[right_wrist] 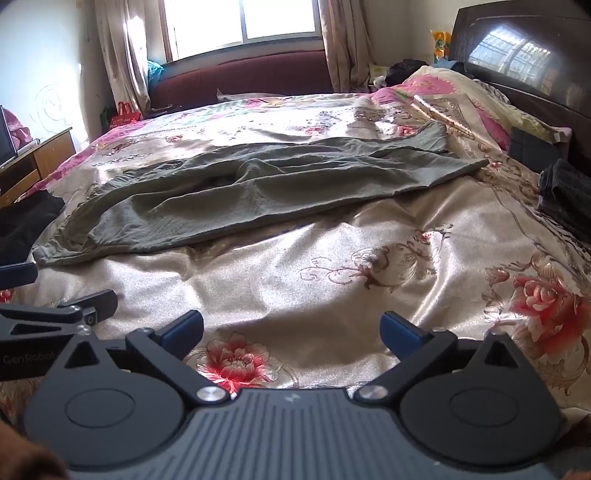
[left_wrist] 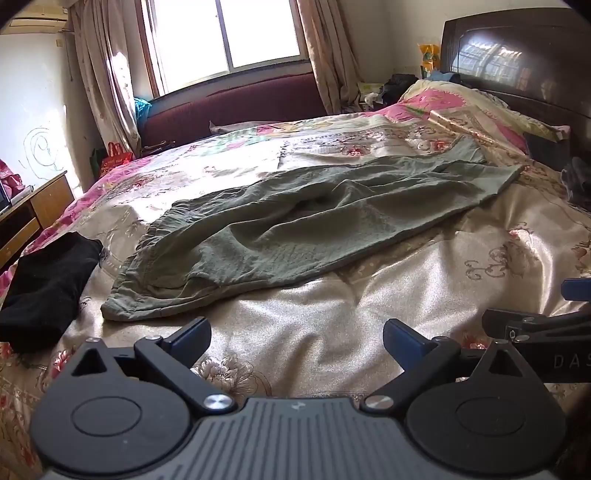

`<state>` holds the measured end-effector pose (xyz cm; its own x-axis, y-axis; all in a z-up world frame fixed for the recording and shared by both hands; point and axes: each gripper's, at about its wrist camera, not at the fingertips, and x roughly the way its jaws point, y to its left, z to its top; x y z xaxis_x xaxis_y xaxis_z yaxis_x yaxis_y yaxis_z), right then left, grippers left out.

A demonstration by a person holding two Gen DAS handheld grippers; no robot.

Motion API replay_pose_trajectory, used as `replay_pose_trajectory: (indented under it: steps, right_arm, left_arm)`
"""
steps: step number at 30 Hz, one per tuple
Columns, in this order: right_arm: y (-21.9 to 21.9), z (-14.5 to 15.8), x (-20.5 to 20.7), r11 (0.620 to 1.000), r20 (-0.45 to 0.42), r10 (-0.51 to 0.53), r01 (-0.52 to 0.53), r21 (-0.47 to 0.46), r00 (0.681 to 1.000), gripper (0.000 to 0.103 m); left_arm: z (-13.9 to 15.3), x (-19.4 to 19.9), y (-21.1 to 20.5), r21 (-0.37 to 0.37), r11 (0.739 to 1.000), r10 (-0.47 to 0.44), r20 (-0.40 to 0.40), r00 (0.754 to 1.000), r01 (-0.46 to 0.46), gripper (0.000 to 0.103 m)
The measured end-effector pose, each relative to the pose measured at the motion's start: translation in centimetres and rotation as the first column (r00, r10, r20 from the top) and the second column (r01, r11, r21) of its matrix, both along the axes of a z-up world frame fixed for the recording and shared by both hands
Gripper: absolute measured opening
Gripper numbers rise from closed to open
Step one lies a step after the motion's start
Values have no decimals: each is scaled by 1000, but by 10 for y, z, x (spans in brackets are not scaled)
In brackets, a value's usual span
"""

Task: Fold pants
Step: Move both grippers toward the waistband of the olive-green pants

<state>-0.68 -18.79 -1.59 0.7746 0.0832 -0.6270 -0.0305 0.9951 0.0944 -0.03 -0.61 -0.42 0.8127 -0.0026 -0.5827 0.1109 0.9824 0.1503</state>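
You face a bright window (left_wrist: 225,33) flanked by curtains (left_wrist: 99,74); dark headboard (left_wrist: 517,55) right; wooden cabinet (left_wrist: 33,214) left; white walls.

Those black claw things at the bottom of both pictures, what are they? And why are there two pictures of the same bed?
They are grippers, like big tongs with two fingers. A person holds one in each hand, and each has a little camera that looks forward along its fingers. So one picture comes from the left gripper and the other from the right gripper. That is why you see the same bed twice, from slightly different spots.

On the flowery bedspread lie green pants, spread out and wrinkly, not folded yet. A black cloth lies beside them near the bed's edge, and some dark folded clothes sit on the other side. Behind is a window with curtains.

Both grippers are wide open and hold nothing.
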Motion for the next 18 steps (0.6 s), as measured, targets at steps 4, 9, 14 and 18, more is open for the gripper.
replay_pose_trajectory:
  steps: [4, 9, 14, 18]
  right_arm:
    - [0, -1, 0, 1000, -6, 2, -2, 2, 1000, 101]
    - [0, -3, 2, 1000, -15, 2, -2, 3, 1000, 101]
    - [3, -4, 8, 1000, -18, 3, -3, 1, 1000, 101]
    - [9, 1, 14, 1000, 4, 26, -26, -7, 1000, 101]
  left_arm:
    - [-1, 2, 1, 1, 1000, -1, -5, 1000, 1, 103]
    - [-3, 4, 1, -2, 1000, -3, -10, 1000, 3, 103]
    - [-5, 6, 2, -4, 1000, -6, -5, 1000, 6, 103]
    - [-2, 11, 8, -10, 1000, -1, 7, 1000, 1, 103]
